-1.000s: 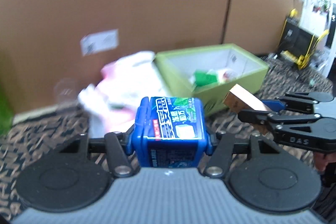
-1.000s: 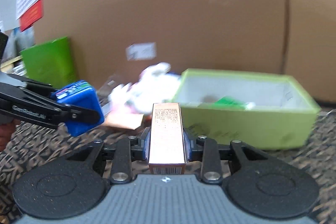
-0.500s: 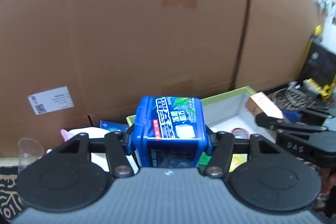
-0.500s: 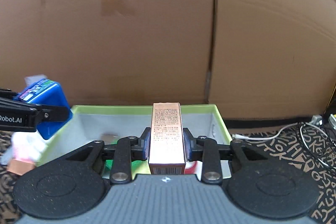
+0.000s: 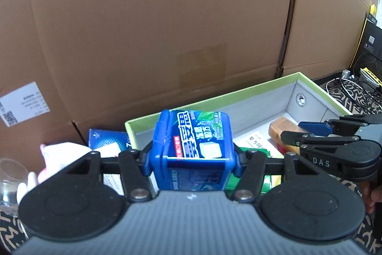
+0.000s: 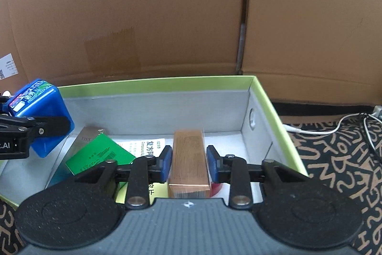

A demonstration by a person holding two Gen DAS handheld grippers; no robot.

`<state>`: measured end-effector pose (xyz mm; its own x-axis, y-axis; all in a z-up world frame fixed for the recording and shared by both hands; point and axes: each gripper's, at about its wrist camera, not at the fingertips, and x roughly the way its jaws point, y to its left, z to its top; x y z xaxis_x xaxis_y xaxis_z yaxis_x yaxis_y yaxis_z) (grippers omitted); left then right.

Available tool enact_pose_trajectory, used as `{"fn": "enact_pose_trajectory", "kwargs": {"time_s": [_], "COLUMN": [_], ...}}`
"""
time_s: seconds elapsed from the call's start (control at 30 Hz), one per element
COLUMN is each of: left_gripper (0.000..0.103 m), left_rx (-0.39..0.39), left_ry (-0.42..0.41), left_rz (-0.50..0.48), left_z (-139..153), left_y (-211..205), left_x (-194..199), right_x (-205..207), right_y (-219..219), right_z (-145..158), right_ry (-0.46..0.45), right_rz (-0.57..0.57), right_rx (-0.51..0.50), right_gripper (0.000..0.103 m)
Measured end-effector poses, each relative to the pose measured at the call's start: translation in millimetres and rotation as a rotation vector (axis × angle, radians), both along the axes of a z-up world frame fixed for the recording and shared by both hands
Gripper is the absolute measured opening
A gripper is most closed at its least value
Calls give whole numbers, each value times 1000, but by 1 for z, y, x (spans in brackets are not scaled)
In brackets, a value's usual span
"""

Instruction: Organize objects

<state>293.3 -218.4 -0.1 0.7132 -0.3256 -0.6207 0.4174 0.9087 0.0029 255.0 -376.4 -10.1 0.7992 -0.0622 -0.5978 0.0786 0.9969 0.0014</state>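
Left gripper (image 5: 193,154) clamps the blue mint tin (image 5: 192,143) over the green box's (image 6: 267,97) left end. Right gripper (image 6: 188,164), jaws parted, straddles the copper carton (image 6: 188,164) inside. Only the left view shows a glass cup (image 5: 9,181).

looks like a storeroom or makeshift work corner: tall cardboard cartons (image 6: 167,16) with a shipping label (image 5: 21,104) wall the back, white cables (image 6: 334,128) trail over a patterned mat (image 6: 334,159), and black equipment (image 5: 367,44) stands nearby.
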Motion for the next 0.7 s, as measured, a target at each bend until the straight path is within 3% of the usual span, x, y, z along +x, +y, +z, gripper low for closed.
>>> {"fn": "enact_pose_trajectory", "kwargs": {"time_s": [0.03, 0.07, 0.1, 0.13, 0.2, 0.3, 0.47, 0.7], "left_gripper": [68, 84, 98, 103, 103, 103, 103, 103], "left_rx": [-14, -27, -39, -53, -78, -115, -127, -152], "left_ry": [-12, -34, -65, -98, -144, -137, -182, -176], "left_rz": [-6, -3, 7, 20, 28, 16, 25, 49], "left_z": [0, 2, 4, 8, 17, 31, 50, 63], "left_y": [2, 4, 7, 10, 17, 28, 48, 89], "left_x": [-1, -4, -6, -10, -19, -30, -63, -124], "right_x": [-2, -4, -7, -10, -20, -37, -77, -135], "right_y": [2, 2, 2, 2, 3, 9, 26, 50], "right_z": [2, 3, 5, 8, 16, 31, 58, 74], "right_ry": [-6, -16, -21, -23, -43, -97, -177, -301], "right_rz": [-10, -8, 3, 6, 9, -1, 26, 62], "right_rx": [-11, -15, -11, -9, -18, -28, -28, 14], "right_gripper": [53, 60, 61, 64, 66, 83, 89, 94]}}
